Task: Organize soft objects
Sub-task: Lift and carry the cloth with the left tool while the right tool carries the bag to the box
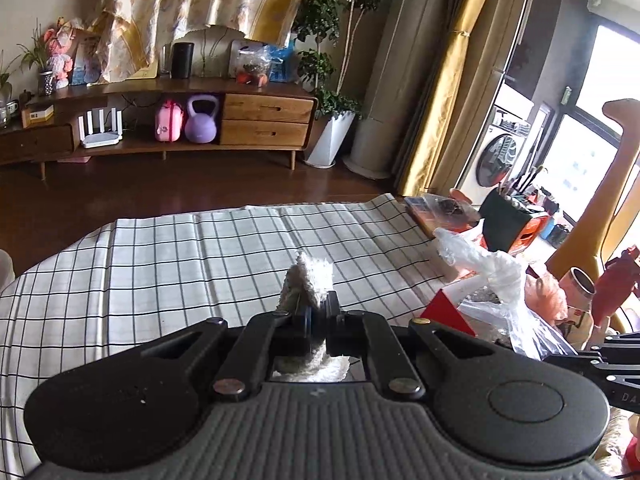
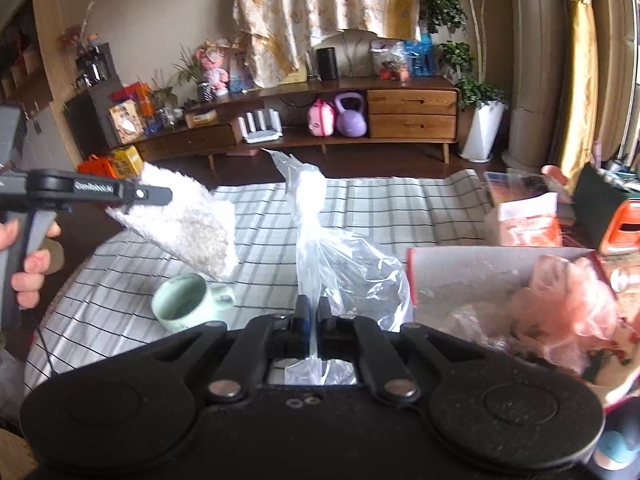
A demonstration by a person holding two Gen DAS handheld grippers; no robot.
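Observation:
My left gripper (image 1: 318, 312) is shut on a white fluffy cloth (image 1: 310, 280), whose tuft sticks up past the fingertips. In the right wrist view the same cloth (image 2: 188, 232) hangs from the left gripper (image 2: 160, 196) above the checked tablecloth (image 2: 400, 208), held by a person's hand (image 2: 28, 264). My right gripper (image 2: 314, 308) is shut on a clear plastic bag (image 2: 316, 216), which stands up in front of it and drapes down to the right. The bag (image 1: 480, 260) also shows at the right of the left wrist view.
A pale green mug (image 2: 184, 304) sits on the tablecloth below the cloth. A red-edged box (image 2: 480, 268) with pink and clear soft material stands at the right. Clutter, a dark pen holder (image 1: 508, 216) and an orange box line the table's far right. A wooden sideboard (image 1: 264, 116) lies beyond.

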